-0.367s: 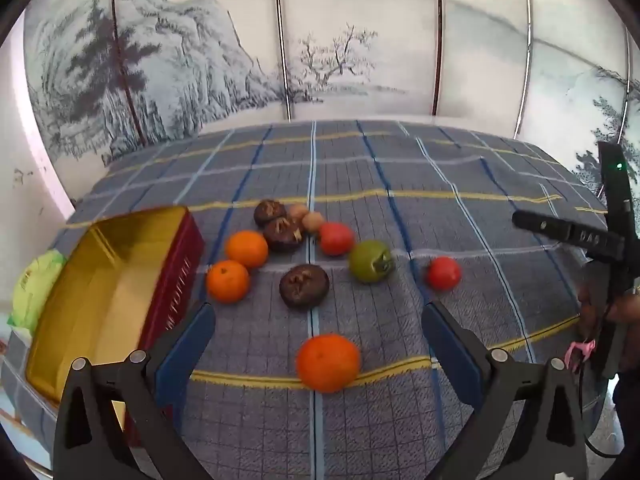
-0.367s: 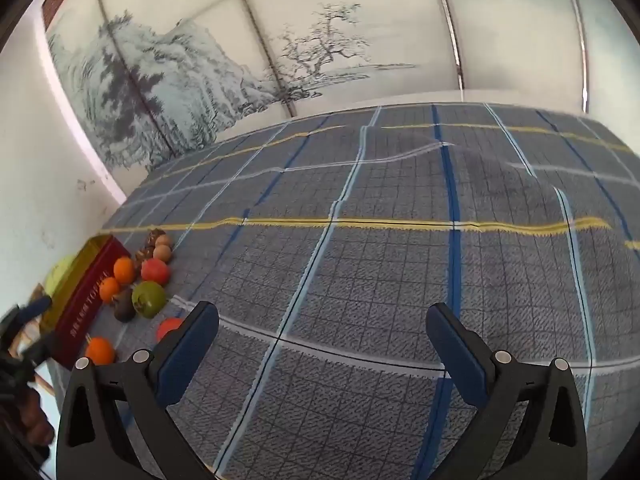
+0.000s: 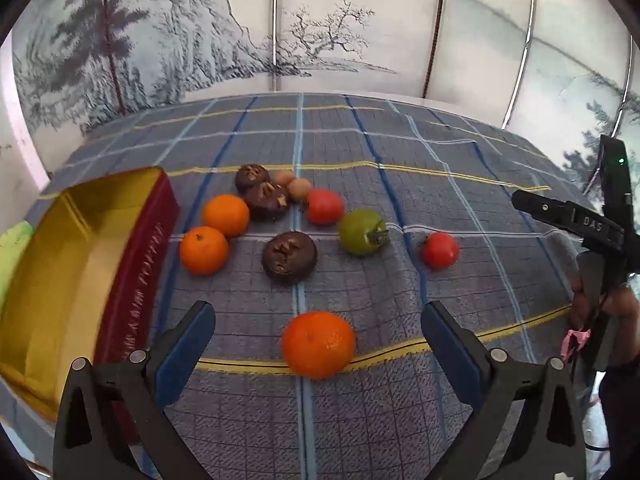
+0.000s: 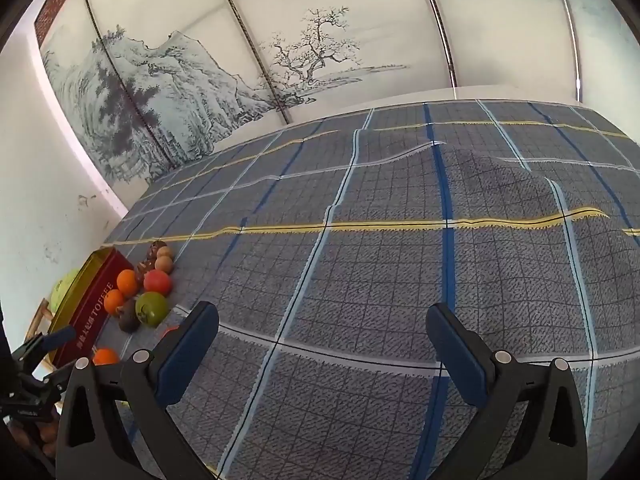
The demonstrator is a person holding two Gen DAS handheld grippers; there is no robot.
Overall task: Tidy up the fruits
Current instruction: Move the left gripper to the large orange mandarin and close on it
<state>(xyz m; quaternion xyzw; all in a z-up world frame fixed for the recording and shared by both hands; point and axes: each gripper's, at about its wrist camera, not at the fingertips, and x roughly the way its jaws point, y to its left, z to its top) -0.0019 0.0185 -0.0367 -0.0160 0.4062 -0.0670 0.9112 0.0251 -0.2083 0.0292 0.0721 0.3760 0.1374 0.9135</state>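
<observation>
A spread of fruit lies on a blue-grey checked cloth with yellow and blue stripes (image 3: 460,208) covering the desk, beside an open red tin box with a gold inside (image 3: 72,264) at the left edge. The left claw (image 3: 318,328) hangs wide open and angled down over the nearest orange mandarin (image 3: 318,344), which sits on a yellow stripe between the blue pads without touching them. Farther back lie two more orange mandarins (image 3: 214,236) touching each other just beside the tin, three dark brown wrinkled fruits (image 3: 289,257), two small tan round fruits (image 3: 292,184), a green tomato-like fruit (image 3: 362,231) and two red tomatoes (image 3: 439,250), one well off to the right. The right claw (image 4: 322,340) is equally wide and holds nothing, poised over bare cloth well apart from the fruit cluster (image 4: 148,292). An ink-wash landscape screen (image 3: 200,40) stands behind the desk
</observation>
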